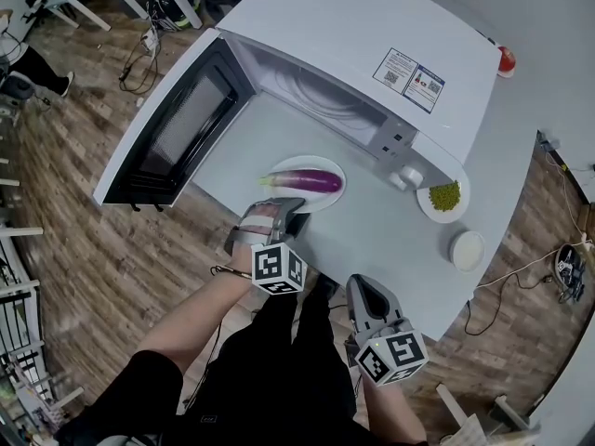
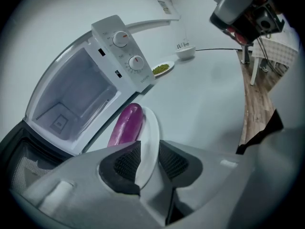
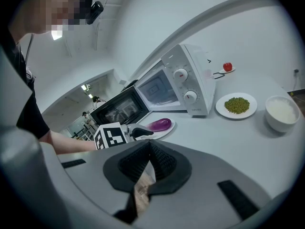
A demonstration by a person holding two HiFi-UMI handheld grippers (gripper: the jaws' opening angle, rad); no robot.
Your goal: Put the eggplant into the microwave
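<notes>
Your microwave (image 1: pixel 372 54) stands open on the far counter (image 1: pixel 390 240). The plate (image 1: pixel 330 198) lies just before its cavity, with the eggplant (image 1: pixel 311 181) loose on it. Left gripper (image 1: pixel 279 216): fingers pinching the plate's near rim. Right gripper (image 1: pixel 364 291): fingers pressed together, empty. Risk: a one-edge lift tilts the plate and the eggplant rolls off.

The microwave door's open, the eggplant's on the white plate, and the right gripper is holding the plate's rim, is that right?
Not quite: it is the left gripper that holds the white plate by its rim, as the left gripper view shows. The microwave door is open and the eggplant lies on that plate.
</notes>
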